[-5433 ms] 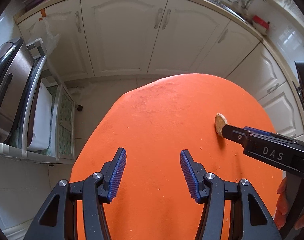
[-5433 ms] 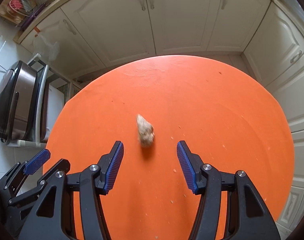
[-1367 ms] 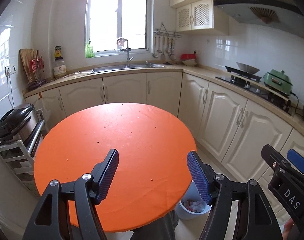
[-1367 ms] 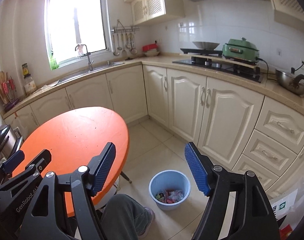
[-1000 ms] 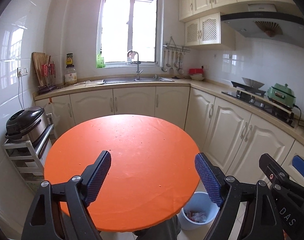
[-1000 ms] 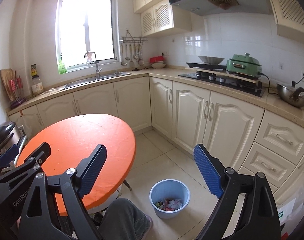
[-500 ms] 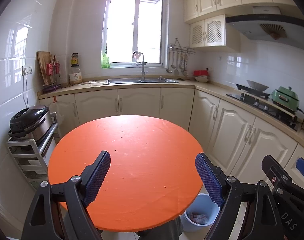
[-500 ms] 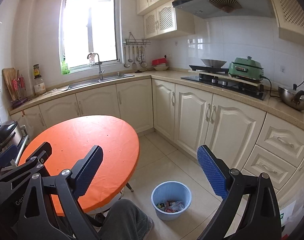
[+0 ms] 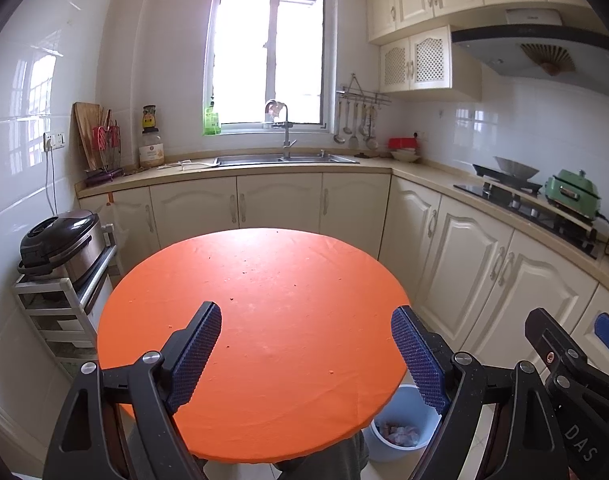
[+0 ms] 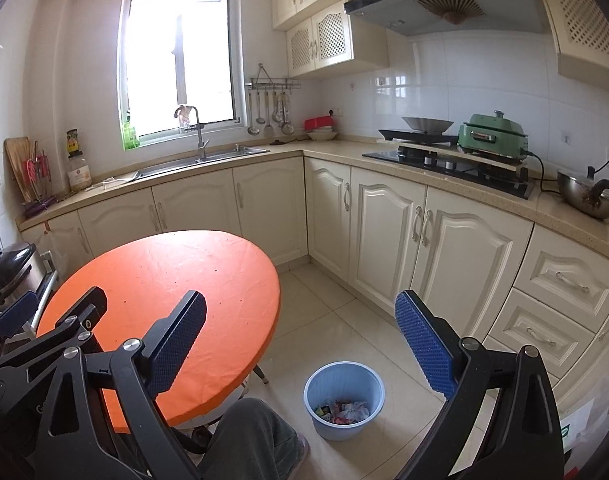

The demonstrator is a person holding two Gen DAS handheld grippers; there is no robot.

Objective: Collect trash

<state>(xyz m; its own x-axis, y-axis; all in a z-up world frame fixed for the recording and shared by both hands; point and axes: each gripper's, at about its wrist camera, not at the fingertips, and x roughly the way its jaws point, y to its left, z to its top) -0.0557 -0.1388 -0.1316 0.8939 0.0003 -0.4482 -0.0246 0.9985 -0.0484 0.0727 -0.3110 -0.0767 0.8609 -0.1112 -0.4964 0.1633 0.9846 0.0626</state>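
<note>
A round orange table (image 9: 264, 312) (image 10: 156, 280) carries only small crumbs. On the floor to its right stands a light blue bin (image 10: 344, 398) (image 9: 398, 432) with crumpled wrappers inside. My left gripper (image 9: 306, 356) hangs open above the table's near half, nothing between its blue pads. My right gripper (image 10: 300, 348) is open too, held high above the floor with the bin below and between its fingers. Each gripper shows at the edge of the other's view: the right gripper (image 9: 572, 364) at the right, the left gripper (image 10: 44, 332) at the left.
Cream cabinets (image 10: 384, 224) run along the back and right walls, with a sink (image 9: 284, 159) under the window and a hob with a green pot (image 10: 492, 136). A rice cooker (image 9: 60, 240) sits on a rack left of the table. A person's knee (image 10: 248, 436) shows beneath the table edge.
The left gripper has drawn back and slightly up, so the table looks smaller and further off. The right gripper has barely shifted. The lump seen on the table several seconds ago is gone.
</note>
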